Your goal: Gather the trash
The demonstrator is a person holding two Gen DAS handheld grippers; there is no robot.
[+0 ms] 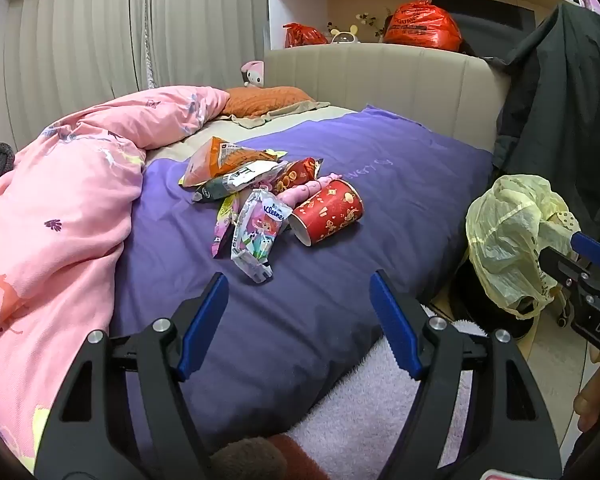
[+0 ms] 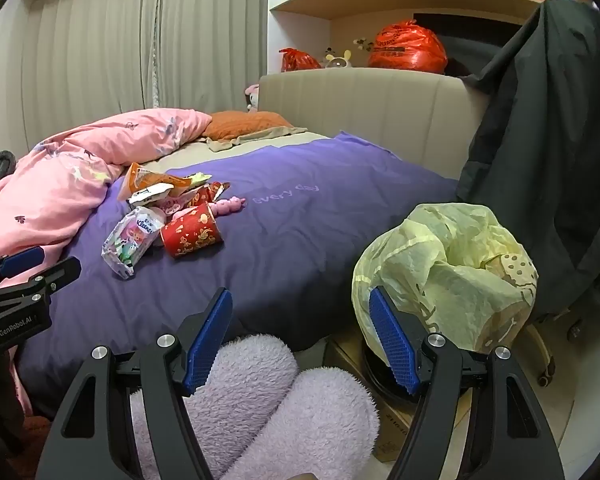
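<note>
Plainly, the left claw (image 1: 298, 316) stands spread wide at the bottom of its own view, its blue pads apart and holding nothing, hovering above the purple duvet (image 1: 340, 208) of the bed. The right claw (image 2: 300, 336) is likewise spread and empty in its own view at lower centre; its right-hand pad sits just beside, perhaps touching, the crumpled yellow plastic bag (image 2: 448, 272) that lines a dark bin at the lower right of the frame — whether it truly touches I cannot tell. The trash lies in a loose heap on the duvet, centre-left in both views: a red paper cup (image 1: 328, 212) on its side with its mouth toward the camera, a Kleenex tissue pack (image 1: 258, 236) just beside it, an orange snack bag (image 1: 224, 158) at the far side of the heap, and a pink object (image 1: 308, 190) behind the cup. A pink quilt (image 1: 60, 208) is bunched along the left of the frame, an orange pillow (image 1: 266, 100) lies near the beige headboard (image 1: 388, 76), and grey curtains (image 1: 100, 32) hang at upper left. Two orange-red bags (image 1: 422, 26) rest on the ledge above the headboard, and a dark garment (image 2: 548, 140) hangs at the right — fluffy lilac fabric (image 2: 292, 408) fills the bottom edge.
</note>
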